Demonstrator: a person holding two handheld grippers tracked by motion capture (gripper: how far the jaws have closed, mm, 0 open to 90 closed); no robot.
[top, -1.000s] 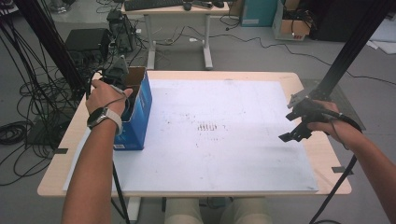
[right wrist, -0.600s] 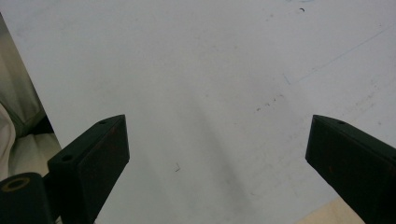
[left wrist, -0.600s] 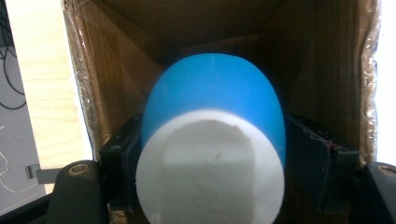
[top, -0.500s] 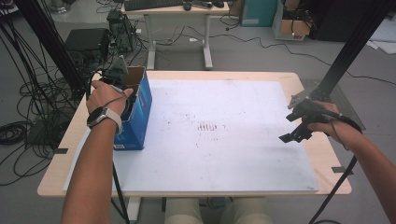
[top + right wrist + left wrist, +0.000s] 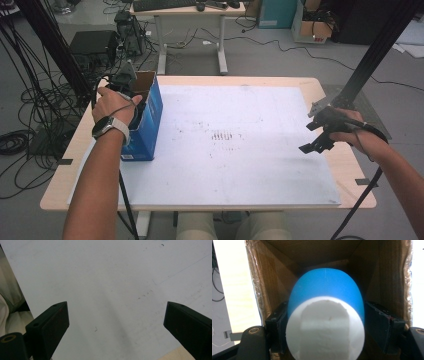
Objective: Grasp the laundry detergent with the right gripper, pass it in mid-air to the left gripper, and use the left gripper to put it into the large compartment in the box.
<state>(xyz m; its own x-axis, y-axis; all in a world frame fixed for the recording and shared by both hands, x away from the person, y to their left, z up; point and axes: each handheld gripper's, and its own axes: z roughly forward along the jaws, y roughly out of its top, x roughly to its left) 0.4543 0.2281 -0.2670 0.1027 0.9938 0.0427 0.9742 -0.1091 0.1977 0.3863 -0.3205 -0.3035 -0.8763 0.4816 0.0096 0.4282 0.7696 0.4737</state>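
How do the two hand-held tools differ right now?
The left tool reaches down into the blue cardboard box, while the right tool hangs over the bare white board. A blue-and-white rounded object sits between the left tool's jaws; the right tool's jaws stand wide apart with nothing between them. Both have black jaws.

A rounded object (image 5: 325,315), blue on its domed far part and white on its flat near face, sits inside an open cardboard box (image 5: 145,117). The white face looks rough, with a shallow squarish recess in it. The box is blue outside, brown inside, standing upright near the left edge of the desk (image 5: 340,165), its top open and its shiny taped rim showing.
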